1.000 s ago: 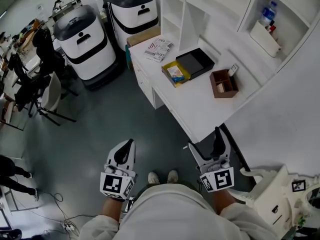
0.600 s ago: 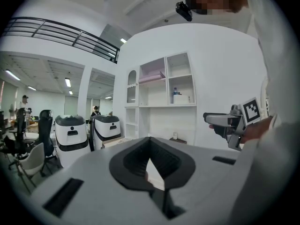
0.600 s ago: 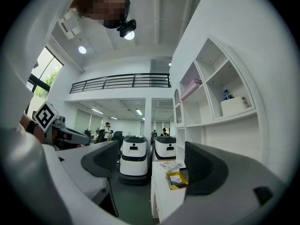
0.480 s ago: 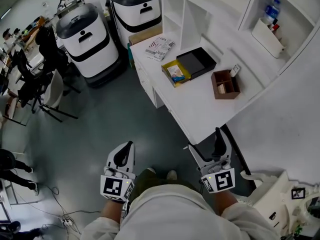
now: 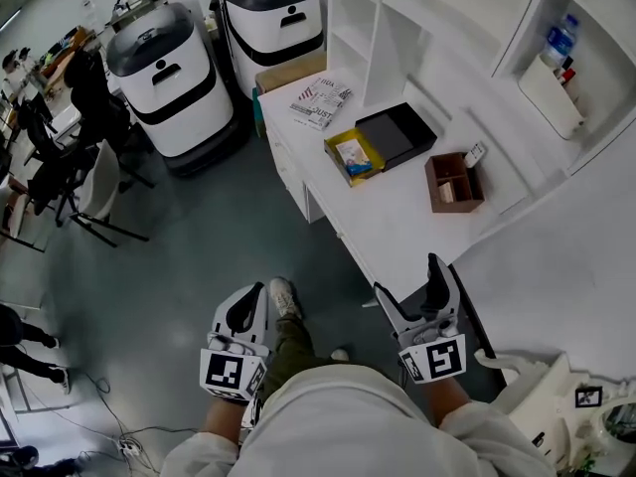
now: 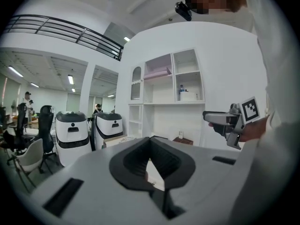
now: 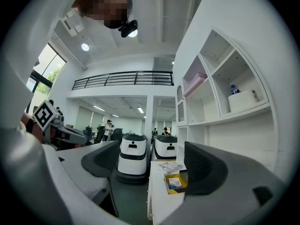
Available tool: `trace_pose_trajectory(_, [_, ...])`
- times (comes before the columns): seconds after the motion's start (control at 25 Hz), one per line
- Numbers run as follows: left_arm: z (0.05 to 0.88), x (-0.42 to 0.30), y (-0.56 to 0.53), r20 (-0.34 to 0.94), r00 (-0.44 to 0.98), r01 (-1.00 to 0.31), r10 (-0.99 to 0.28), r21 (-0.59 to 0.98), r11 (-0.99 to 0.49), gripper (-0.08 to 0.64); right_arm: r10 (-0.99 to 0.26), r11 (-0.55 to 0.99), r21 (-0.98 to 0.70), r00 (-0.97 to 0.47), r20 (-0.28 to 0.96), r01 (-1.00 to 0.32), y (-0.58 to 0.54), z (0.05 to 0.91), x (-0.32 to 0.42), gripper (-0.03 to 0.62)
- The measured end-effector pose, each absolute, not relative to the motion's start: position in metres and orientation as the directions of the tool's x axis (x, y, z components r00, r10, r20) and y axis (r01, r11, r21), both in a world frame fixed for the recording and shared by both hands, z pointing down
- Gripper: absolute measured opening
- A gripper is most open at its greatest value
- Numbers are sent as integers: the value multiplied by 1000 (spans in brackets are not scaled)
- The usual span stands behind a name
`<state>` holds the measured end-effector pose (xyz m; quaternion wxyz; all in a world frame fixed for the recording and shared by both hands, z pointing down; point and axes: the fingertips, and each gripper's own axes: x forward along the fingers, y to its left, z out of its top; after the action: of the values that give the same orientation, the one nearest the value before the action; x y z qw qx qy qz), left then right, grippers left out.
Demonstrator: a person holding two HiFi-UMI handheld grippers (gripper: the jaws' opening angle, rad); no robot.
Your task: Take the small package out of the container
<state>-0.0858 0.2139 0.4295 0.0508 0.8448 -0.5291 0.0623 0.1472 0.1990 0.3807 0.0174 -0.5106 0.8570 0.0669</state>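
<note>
A small blue-and-white package [image 5: 351,154] lies in a yellow container [image 5: 339,160] on the white desk [image 5: 397,222], well ahead of both grippers. In the right gripper view the package [image 7: 175,183] and container [image 7: 166,185] show far off between the jaws. My left gripper [image 5: 248,304] hangs over the floor, shut, with nothing in it [image 6: 150,142]. To its right, my right gripper [image 5: 412,291] is open and empty [image 7: 152,165], near the desk's front corner. It also shows in the left gripper view, as the right gripper [image 6: 225,121].
Beside the container sit a black box [image 5: 396,134], a brown organizer [image 5: 454,182] and a magazine [image 5: 320,102]. White shelving [image 5: 397,18] rises behind the desk. Two white robots with dark tops [image 5: 164,78] [image 5: 268,13] stand on the floor left of the desk, chairs [image 5: 94,192] farther left, white equipment [image 5: 547,405] at lower right.
The person has stepped forward: a foot now shows ahead between the grippers, and the desk has shifted slightly in view. Both grippers keep their pose and state.
</note>
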Motion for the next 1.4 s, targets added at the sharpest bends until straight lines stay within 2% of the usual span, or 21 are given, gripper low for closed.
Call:
trace_pose_trajectory(0.88, [403, -191, -88, 148, 567, -821, -810, 26, -570, 8, -964, 258, 146, -264, -25, -955, -69, 370, 83, 419])
trace_pose_trajectory(1.4, [386, -164, -173, 115, 585, -808, -803, -12, -590, 8, -951, 303, 138, -291, 102, -943, -153, 420, 89, 419])
